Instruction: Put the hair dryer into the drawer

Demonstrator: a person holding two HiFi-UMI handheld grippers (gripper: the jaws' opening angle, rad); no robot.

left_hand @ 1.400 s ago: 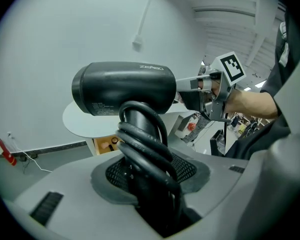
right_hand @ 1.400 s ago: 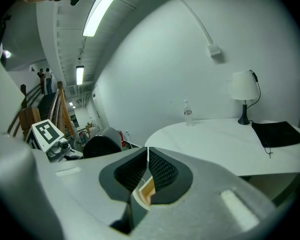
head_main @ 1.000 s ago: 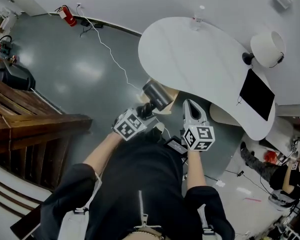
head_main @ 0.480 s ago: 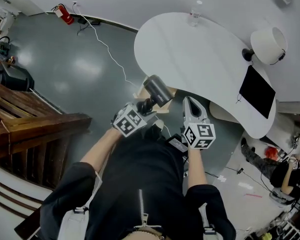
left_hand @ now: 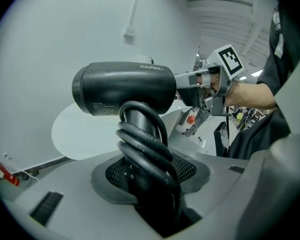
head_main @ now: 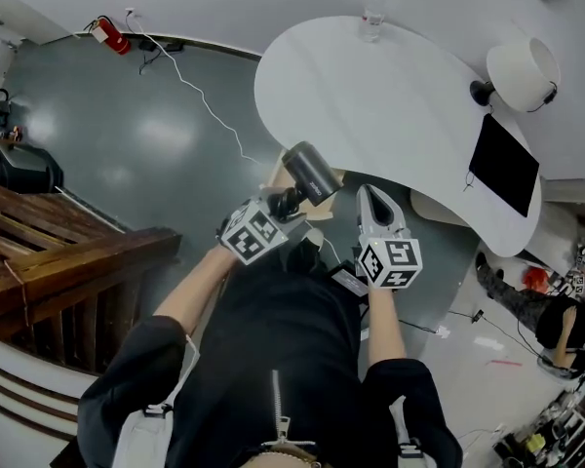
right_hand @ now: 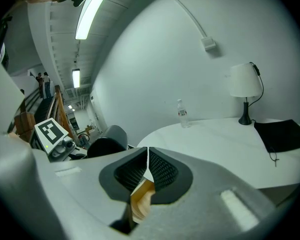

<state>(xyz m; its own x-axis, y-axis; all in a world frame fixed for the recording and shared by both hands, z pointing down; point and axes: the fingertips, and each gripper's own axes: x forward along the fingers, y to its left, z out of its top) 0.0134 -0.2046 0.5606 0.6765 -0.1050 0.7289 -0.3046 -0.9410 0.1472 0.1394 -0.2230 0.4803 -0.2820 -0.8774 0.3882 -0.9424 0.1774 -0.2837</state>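
Left tongs (left_hand: 151, 181) clamp the cord-wrapped handle of the black plastic hair dryer (left_hand: 124, 86), held aloft near the white rounded desk (head_main: 370, 96); right tongs (right_hand: 148, 156) are closed, empty. I judge it rigid, top-heavy, slick; the handle grip suits.

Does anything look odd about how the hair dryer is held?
Nothing damaged. The left gripper grips the hair dryer by its handle, with the cord wound round it and clamped in too.
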